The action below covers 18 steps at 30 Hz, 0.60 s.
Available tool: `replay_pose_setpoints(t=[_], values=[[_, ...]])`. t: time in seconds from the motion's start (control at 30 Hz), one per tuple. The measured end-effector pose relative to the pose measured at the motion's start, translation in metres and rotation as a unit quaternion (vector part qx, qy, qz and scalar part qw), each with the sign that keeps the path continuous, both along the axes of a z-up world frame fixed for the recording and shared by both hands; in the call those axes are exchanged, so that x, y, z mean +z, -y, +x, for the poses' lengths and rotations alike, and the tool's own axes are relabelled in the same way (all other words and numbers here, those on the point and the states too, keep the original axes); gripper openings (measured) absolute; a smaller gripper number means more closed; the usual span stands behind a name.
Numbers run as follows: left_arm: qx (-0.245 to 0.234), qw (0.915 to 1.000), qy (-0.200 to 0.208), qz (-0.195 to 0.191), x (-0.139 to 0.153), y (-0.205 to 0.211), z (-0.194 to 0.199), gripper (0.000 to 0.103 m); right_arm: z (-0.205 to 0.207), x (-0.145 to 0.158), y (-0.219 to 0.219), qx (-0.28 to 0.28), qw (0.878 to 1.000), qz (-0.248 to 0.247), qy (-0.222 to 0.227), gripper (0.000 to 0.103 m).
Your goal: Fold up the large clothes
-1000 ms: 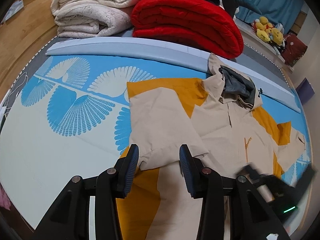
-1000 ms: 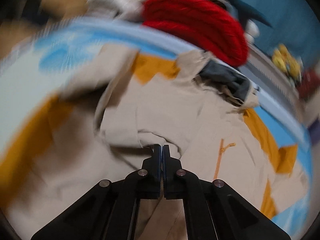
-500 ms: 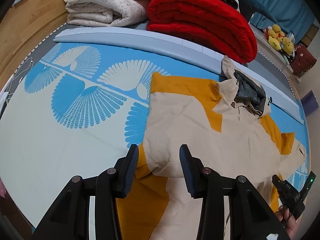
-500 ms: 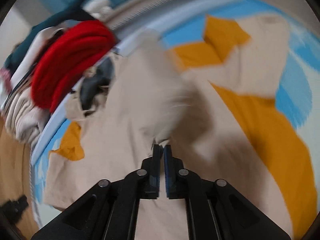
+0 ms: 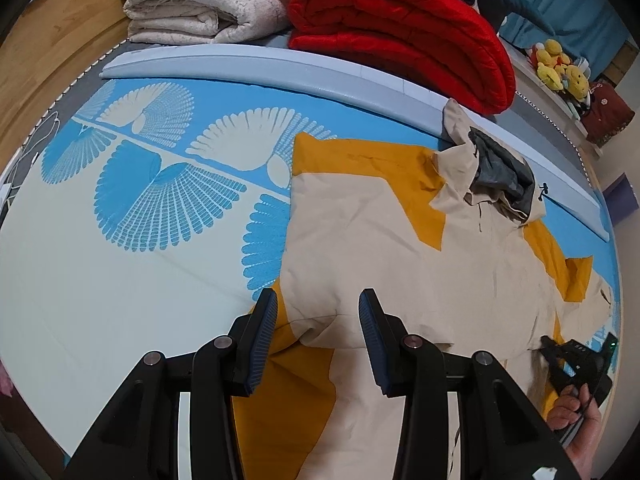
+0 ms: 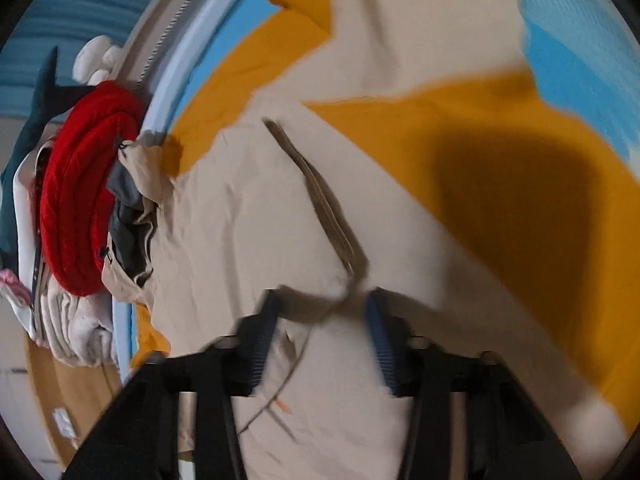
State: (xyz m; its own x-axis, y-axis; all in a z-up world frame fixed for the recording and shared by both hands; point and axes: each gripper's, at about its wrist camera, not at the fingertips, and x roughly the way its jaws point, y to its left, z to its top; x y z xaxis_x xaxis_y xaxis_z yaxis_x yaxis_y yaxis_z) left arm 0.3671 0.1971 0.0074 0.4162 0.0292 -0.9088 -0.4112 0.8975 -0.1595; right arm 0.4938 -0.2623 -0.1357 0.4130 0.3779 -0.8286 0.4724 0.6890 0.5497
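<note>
While the jacket (image 5: pixel 400 240) lies flat ahead of both jaws, one sleeve is folded in | left gripper (image 5: pixel 318 336) released over the cuff | right gripper (image 6: pixel 322 332) released, grasping nothing | other sleeve, body fold left | blankets (image 5: pixel 396 28) beyond.

Beige and mustard hooded jacket (image 5: pixel 420 264), spread flat on bed

Right gripper (image 6: pixel 320 312): jaws were pressed together a second ago, now parted; fabric lay between them, pads not pressing.
Right wrist view: rolled sideways; red quilt (image 6: pixel 80 196) shifted from top to left edge.
Jacket (image 5: pixel 400 248): folded sleeve over chest was gone; front lay flat.
Left wrist view: right hand (image 5: pixel 576 408) entered at lower right.
</note>
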Motion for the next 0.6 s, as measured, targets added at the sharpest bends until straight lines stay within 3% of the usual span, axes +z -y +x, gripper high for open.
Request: replay_pose_setpoints(t=[0.07, 0.23, 0.33, 0.4, 0.47, 0.6], values=[[0.001, 1.0, -0.002, 0.0, -0.002, -0.002, 0.001, 0.038, 0.002, 0.015, 0.003, -0.007, 1.0, -0.011, 0.027, 0.011], [0.001, 1.0, -0.006, 0.002, -0.007, 0.0, 0.003, 0.038, -0.007, 0.079, 0.01, -0.034, 0.987, -0.097, 0.122, 0.01], [-0.005, 0.9999, -0.01, 0.004, -0.011, 0.004, 0.005, 0.038, 0.0, 0.073, 0.028, -0.049, 0.988, -0.107, 0.097, 0.015], [-0.008, 0.9998, -0.016, 0.003, -0.016, 0.006, 0.006, 0.038, 0.001, 0.054, 0.042, -0.063, 0.993, -0.09, 0.045, 0.018], [-0.008, 0.9998, -0.019, 0.003, -0.02, 0.008, 0.006, 0.038, -0.004, 0.049, 0.048, -0.088, 0.989, -0.117, 0.022, 0.025], [-0.015, 0.9997, -0.019, 0.006, -0.021, 0.013, 0.008, 0.038, 0.004, 0.061, 0.042, -0.064, 0.985, -0.153, 0.053, 0.034]])
